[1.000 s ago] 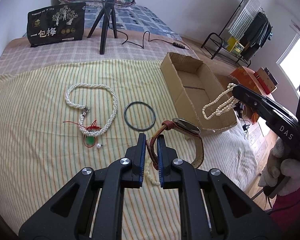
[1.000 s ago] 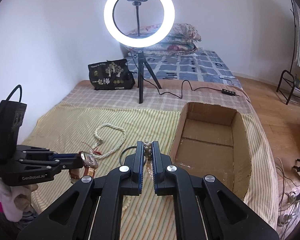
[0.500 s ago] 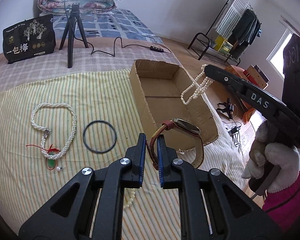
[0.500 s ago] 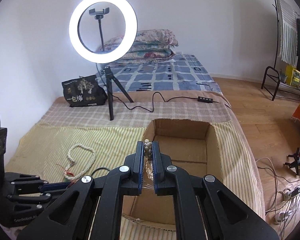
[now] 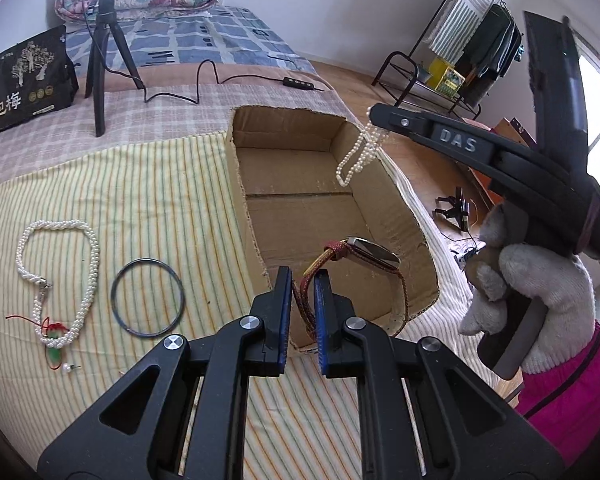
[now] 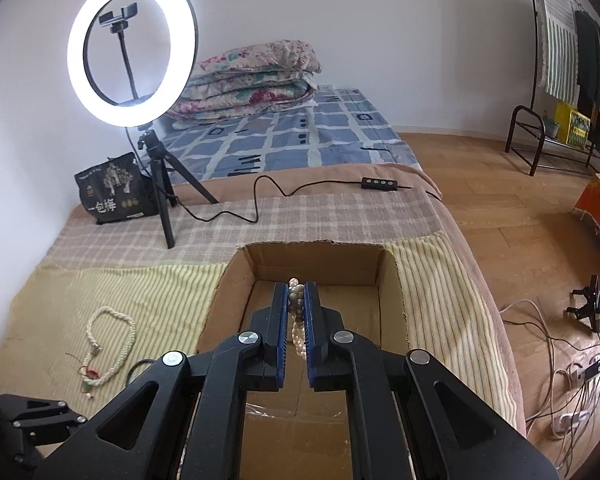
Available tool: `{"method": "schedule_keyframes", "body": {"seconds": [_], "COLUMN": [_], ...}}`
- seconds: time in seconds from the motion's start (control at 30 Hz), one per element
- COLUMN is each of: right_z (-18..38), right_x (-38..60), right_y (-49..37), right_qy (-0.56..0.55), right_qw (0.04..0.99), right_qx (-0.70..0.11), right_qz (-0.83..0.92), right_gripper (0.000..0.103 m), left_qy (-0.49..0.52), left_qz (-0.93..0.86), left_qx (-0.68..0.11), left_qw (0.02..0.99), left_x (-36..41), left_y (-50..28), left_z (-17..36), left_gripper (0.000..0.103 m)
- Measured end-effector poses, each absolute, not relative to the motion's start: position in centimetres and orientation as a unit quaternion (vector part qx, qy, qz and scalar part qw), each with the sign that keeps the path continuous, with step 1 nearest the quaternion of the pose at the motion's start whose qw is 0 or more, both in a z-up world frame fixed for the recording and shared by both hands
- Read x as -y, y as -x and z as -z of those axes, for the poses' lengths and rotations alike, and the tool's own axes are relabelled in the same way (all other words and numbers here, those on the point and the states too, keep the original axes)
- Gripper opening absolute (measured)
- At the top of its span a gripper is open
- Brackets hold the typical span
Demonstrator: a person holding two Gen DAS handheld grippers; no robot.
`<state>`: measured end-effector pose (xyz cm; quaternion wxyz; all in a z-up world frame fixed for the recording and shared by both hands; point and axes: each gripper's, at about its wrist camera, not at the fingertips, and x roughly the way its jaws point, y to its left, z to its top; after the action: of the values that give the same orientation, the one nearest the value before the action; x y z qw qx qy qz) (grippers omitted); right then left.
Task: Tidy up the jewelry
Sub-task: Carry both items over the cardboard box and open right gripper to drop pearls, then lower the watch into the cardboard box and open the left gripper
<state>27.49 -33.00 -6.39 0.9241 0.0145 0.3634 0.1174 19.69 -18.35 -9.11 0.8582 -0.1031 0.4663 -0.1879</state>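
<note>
Bedside black bag marked "一包梅"; "DAS"-lettered right claw clamping pearls, left claw clamping watch strap.

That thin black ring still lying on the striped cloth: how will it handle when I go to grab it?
The black ring holds a clean circle, so it is probably stiff, not floppy like the twisted pearl necklace beside it. It lies flat on the soft striped cloth, so the fingers may struggle to get under it. Stood on edge, it could roll.

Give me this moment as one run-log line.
left gripper: shut on watch strap | right gripper: shut on pearl strand | both over cardboard box | nothing released yet
</note>
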Motion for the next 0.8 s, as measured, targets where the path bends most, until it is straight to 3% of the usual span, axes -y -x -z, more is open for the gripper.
{"method": "schedule_keyframes", "body": {"seconds": [0.67,0.73,0.8], "right_z": [8.7,8.6,8.5], "right_x": [34.8,34.8,34.8], "right_y": [-30.8,-30.8,-30.7], "right_qy": [-0.034,-0.035,-0.033], "right_qw": [0.917,0.917,0.919], "right_qx": [-0.384,-0.385,-0.382], "right_qz": [-0.102,-0.100,-0.089], "right_gripper": [0.008,0.021,0.054], "left_qy": [0.084,0.087,0.090], "left_qz": [0.189,0.190,0.189], "left_qx": [-0.473,-0.473,-0.470], "left_qw": [0.857,0.856,0.857], "left_x": [20.8,20.8,20.7], "left_y": [-20.8,-20.9,-20.8], "left_z": [10.9,10.8,10.6], "left_gripper": [0.012,0.022,0.038]}}
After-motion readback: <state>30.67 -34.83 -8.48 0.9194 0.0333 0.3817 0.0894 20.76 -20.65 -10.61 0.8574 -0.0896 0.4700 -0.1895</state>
